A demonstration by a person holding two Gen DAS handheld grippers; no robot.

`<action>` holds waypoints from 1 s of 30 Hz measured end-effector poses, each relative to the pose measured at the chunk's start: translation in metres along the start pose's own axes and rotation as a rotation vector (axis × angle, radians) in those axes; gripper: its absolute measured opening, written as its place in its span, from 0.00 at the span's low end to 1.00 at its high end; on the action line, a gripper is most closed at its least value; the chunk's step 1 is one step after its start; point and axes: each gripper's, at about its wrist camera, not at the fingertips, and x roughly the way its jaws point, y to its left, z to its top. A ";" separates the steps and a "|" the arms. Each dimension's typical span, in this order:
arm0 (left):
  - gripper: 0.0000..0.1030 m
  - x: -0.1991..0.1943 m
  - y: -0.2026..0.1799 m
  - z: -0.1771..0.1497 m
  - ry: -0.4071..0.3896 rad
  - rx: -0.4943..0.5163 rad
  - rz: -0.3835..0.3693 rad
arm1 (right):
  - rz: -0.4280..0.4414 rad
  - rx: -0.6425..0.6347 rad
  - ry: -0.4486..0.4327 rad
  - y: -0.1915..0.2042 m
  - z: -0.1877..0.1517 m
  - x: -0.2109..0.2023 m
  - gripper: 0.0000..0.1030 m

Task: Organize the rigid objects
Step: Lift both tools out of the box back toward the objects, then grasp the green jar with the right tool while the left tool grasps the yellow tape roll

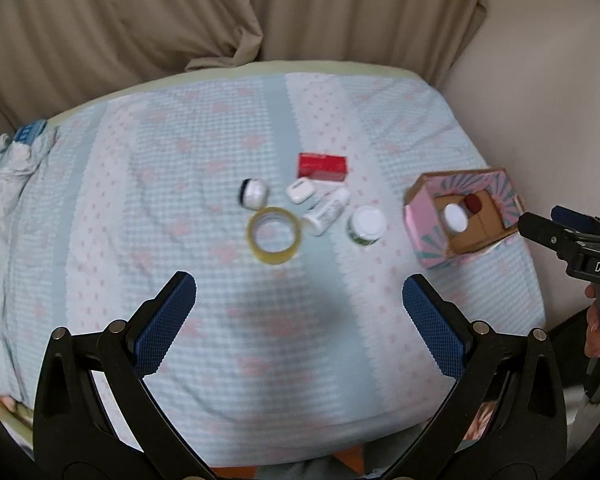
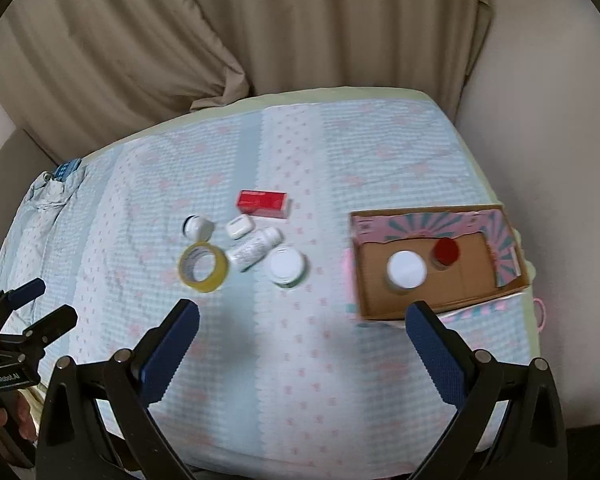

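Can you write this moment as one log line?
left gripper: open, empty | right gripper: open, empty | box: two jars | six things outside

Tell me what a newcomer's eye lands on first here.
First, the cluster mid-bed on the blue checked bedspread: a red box, a yellow tape roll, an earbud case and a lying white bottle. Next, at the right edge, the pink cardboard box, already holding a white-lidded jar and a red-lidded one. Both grippers, left and right, hang open above the near edge.
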 end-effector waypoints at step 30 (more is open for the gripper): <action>1.00 0.307 0.040 -0.007 0.362 0.130 -0.039 | -0.104 0.085 0.363 0.024 -0.015 0.268 1.00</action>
